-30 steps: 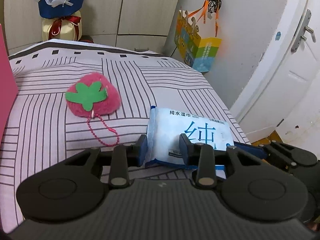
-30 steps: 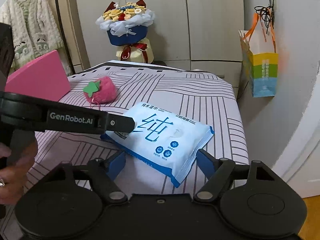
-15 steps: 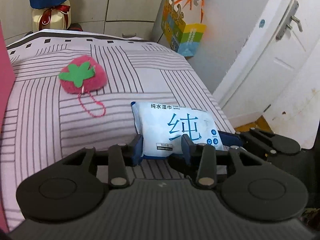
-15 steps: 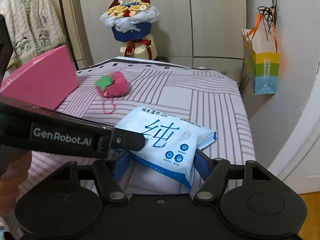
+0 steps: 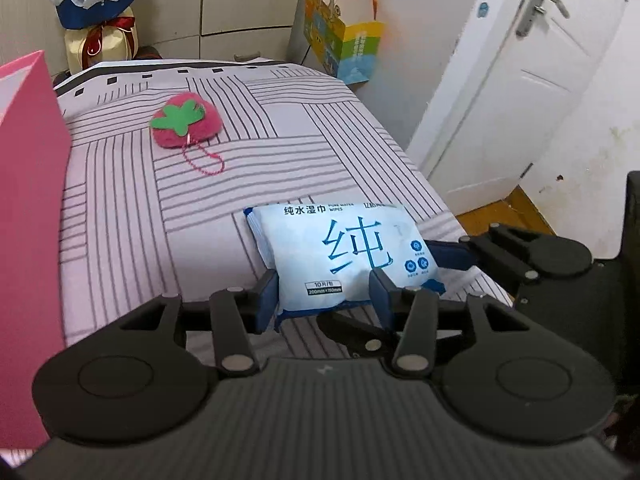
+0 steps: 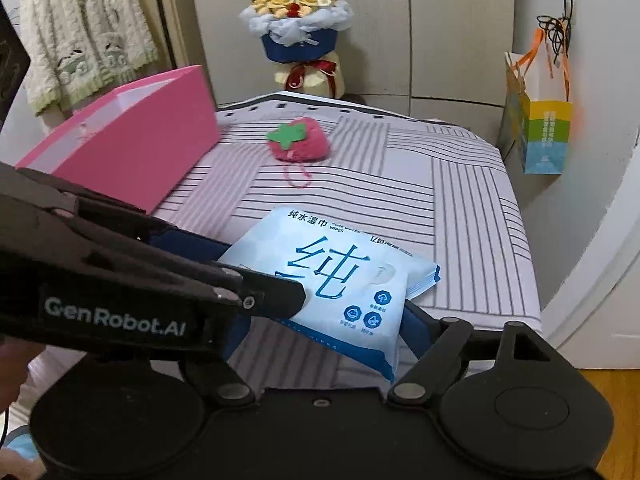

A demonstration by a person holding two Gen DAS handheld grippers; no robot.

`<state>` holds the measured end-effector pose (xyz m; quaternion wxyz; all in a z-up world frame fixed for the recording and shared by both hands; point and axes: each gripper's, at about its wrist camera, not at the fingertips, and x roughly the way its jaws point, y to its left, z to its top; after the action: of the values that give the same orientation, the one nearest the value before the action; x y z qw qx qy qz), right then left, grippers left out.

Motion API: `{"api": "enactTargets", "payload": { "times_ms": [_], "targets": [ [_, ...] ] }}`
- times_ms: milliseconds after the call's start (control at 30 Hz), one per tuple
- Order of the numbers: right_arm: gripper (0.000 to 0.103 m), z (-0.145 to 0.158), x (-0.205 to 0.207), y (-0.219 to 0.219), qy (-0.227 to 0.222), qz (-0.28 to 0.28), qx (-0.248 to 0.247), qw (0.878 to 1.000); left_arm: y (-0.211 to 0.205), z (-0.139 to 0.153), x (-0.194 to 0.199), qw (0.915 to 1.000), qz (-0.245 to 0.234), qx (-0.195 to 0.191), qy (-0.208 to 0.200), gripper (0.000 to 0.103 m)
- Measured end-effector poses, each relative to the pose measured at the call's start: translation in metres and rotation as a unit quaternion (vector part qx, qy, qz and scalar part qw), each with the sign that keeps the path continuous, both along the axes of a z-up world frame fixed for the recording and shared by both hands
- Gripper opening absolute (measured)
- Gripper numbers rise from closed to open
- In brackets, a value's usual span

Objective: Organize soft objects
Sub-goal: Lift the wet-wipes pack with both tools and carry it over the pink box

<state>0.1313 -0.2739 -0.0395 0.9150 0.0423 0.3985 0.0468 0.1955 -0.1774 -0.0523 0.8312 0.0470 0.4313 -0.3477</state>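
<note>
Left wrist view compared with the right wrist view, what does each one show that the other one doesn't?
Only the left wrist view shows the white door with its handle and the wooden floor beside the bed.

Only the right wrist view shows the knitted cardigan hanging at the back left, and the open top of the pink box.

Both show the wet wipes pack, gripped by the left tongs and the right tongs together, plus the strawberry plush, the bouquet, the hanging paper bag and the striped bedsheet.
</note>
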Motion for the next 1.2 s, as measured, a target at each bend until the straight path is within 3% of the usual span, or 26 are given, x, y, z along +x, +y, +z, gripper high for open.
{"api": "enactTargets", "payload": {
  "times_ms": [467, 867, 1200],
  "targets": [
    [0.085, 0.038, -0.058, 0.049, -0.044, 0.042, -0.023, 0.998, 0.056, 0.030, -0.062, 0.9996, 0.007, -0.012, -0.027, 0.046],
    [0.085, 0.073, -0.102, 0.101, -0.052, 0.079, -0.057, 0.994, 0.110, 0.055, -0.110, 0.9995, 0.005, -0.017, -0.026, 0.047],
    [0.085, 0.109, -0.108, 0.149, -0.101, 0.125, -0.057, 0.985, 0.171, 0.090, -0.124, 0.9970, 0.035, -0.028, -0.063, 0.047]
  ]
}}
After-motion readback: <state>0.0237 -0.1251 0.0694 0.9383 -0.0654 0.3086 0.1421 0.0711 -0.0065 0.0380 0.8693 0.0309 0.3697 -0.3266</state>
